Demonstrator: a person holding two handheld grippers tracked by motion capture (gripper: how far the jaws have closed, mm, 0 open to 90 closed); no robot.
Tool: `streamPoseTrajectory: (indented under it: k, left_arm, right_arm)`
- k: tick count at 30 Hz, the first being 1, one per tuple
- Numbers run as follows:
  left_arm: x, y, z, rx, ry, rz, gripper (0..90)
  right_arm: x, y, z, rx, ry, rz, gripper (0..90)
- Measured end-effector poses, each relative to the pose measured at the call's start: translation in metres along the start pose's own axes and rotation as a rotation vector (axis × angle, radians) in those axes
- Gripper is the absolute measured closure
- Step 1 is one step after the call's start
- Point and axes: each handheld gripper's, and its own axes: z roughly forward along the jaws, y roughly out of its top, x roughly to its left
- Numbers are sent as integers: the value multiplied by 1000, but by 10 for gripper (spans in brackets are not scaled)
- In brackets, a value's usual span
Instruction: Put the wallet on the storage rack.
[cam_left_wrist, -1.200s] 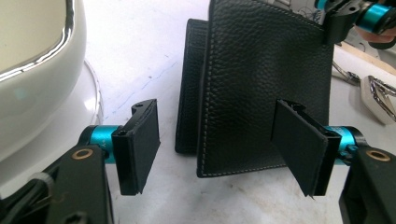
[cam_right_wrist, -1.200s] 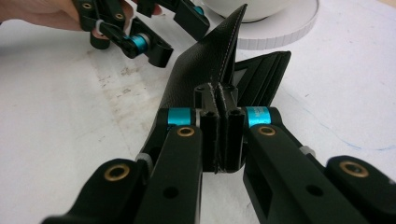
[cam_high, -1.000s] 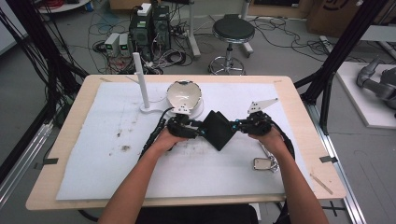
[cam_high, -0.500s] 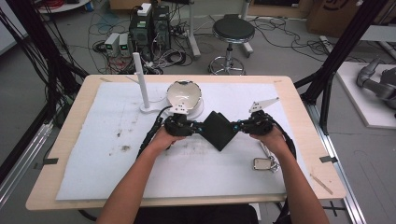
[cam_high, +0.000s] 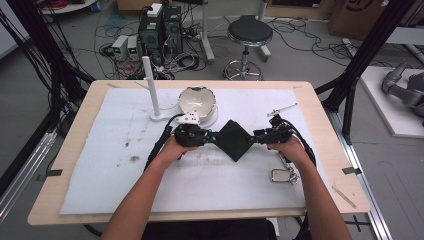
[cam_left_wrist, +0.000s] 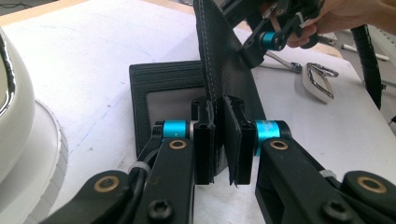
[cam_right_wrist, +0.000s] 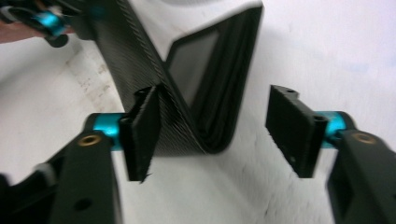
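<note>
1. Clamping one flap of the black wallet (cam_left_wrist: 224, 88), your left gripper (cam_left_wrist: 223, 140) is squeezing its jaws nearly together.
2. Your right gripper (cam_right_wrist: 219, 135) is gaping wide around the wallet's folded corner, one jaw touching it, mid-table on the white mat (cam_high: 125, 125).

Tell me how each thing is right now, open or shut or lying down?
Wallet: partly open, one flap lifted.
Left gripper: shut on the wallet flap.
Right gripper: open, jaws around the wallet's corner.
White post: upright.
Metal clip: lying flat on the table.
</note>
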Motion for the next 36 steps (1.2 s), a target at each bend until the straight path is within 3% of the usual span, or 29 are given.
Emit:
streamPoseTrajectory:
  k: [1,4,6,8,15,22,23,25,29,31,36]
  left_arm:
    - [0,0,0,-1,-1,-4,824]
    - [0,-1,0,0,0,-3,824]
    - [1,-1,0,2,3,-5,824]
    - [1,-2,0,4,3,-9,823]
    - [3,-4,-3,-5,8,-31,815]
    - [3,-8,-8,9,21,-53,750]
    - [4,-8,-8,13,38,-65,684]
    - [5,-8,-7,12,77,-110,460]
    - [6,-9,-6,12,113,-119,285]
    - [6,-8,-6,-3,121,-118,264]
    - [4,-7,-4,-37,69,-68,277]
  right_arm:
    - [-4,-1,2,13,20,46,306]
    - [-8,-2,5,31,52,110,299]
    - [-8,-2,9,52,82,136,372]
    - [-6,0,9,52,102,95,516]
    - [4,3,0,-3,82,-92,755]
    - [24,2,-8,-57,81,-291,788]
    - [25,2,-8,-62,78,-311,789]
    - [29,1,-9,-65,72,-335,789]
    - [35,1,-10,-69,61,-394,789]
    - [35,1,-10,-75,64,-416,789]
    - [36,-1,-12,-77,99,-454,789]
